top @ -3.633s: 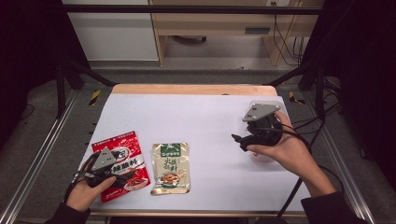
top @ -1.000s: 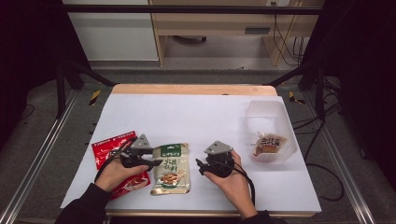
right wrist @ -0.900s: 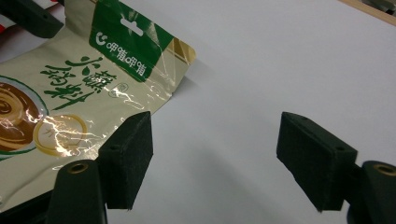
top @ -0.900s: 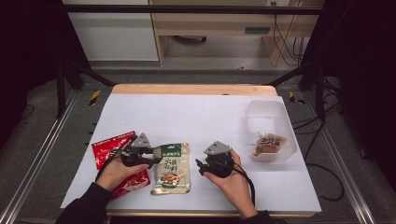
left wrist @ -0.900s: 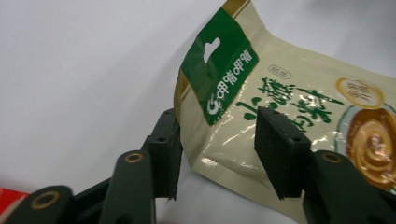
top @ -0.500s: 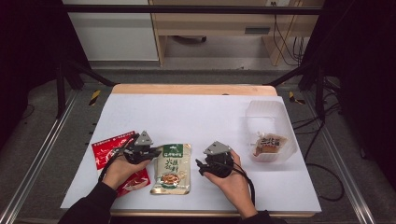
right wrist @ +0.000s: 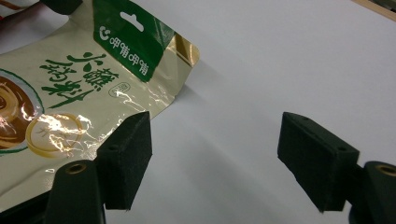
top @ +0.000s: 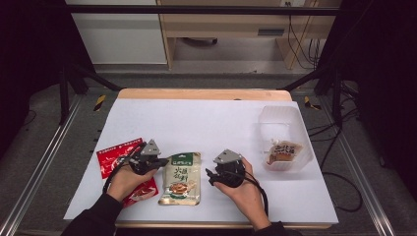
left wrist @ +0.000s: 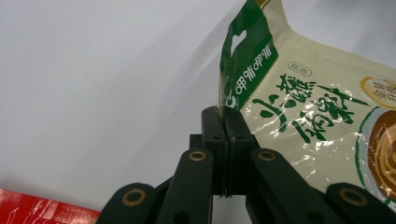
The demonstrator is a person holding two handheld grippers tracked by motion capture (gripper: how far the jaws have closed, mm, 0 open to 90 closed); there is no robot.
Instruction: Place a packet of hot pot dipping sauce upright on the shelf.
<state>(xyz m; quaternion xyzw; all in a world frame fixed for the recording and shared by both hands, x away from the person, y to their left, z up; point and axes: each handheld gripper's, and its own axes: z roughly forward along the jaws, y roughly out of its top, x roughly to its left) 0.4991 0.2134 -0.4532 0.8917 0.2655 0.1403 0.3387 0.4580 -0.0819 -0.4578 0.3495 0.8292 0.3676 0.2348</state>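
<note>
White table (top: 206, 118), near front edge: left hand-held gripper (left wrist: 226, 122) clamped on green pouch (left wrist: 299, 107) edge for lifting; right hand-held gripper (right wrist: 215, 154) gaping wide, ready alongside.

A red packet (top: 118, 156) lies flat by the left edge of the worktop (top: 206, 123). Part of it is hidden. In the left gripper view its red corner (left wrist: 37, 207) peeks in at the bottom left.

A clear plastic box (top: 285, 137) sits by the right edge of the worktop, well apart from the red packet. Inside the box lies a small brown and white packet (top: 282, 151).

The worktop is white on top, and a strip of light wood (top: 201, 94) shows along its far edge.

Metal rails (top: 44, 162) run along the left and right sides. The floor (top: 64, 113) around it is grey. A wooden desk (top: 236, 24) stands behind, with cables (top: 295, 44) hanging beside it.
</note>
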